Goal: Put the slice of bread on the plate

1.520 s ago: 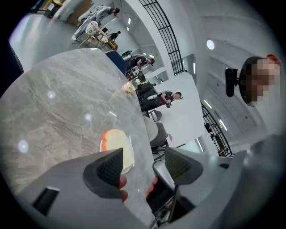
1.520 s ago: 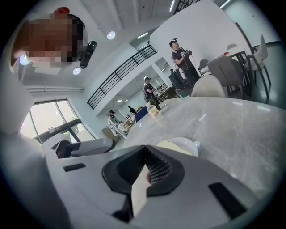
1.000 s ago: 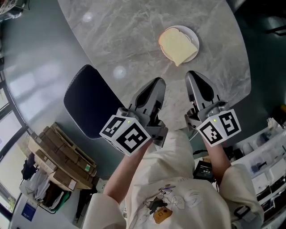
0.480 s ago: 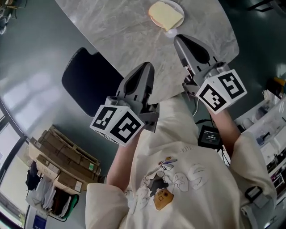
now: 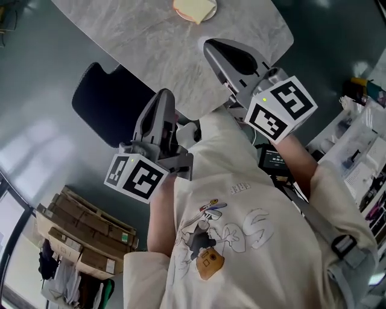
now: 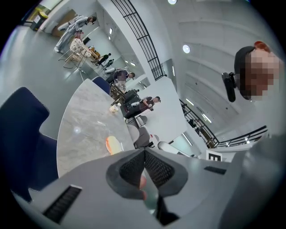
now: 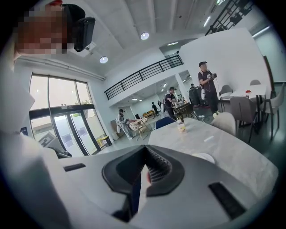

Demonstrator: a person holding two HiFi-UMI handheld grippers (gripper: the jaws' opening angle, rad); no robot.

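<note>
The slice of bread (image 5: 194, 8) lies on the small white plate (image 5: 210, 13) on the marble table (image 5: 157, 42), at the top edge of the head view. Both grippers are lifted off the table and held close to the person's chest. My left gripper (image 5: 163, 95) is shut with nothing in it, over the table's near edge. My right gripper (image 5: 211, 46) is also shut and empty, a short way from the plate. In the left gripper view the bread (image 6: 113, 145) shows far beyond the closed jaws. The right gripper view shows the plate (image 7: 203, 157) past its closed jaws.
A dark blue chair (image 5: 108, 102) stands by the table's left side. Cardboard boxes (image 5: 84, 235) are stacked on the floor at lower left, and shelves with clutter (image 5: 368, 151) are on the right. A small bottle (image 7: 181, 127) stands at the table's far end, with people beyond.
Both grippers have risen and drawn back from the table toward the person. In the head view the plate with the bread has slid to the top edge.
</note>
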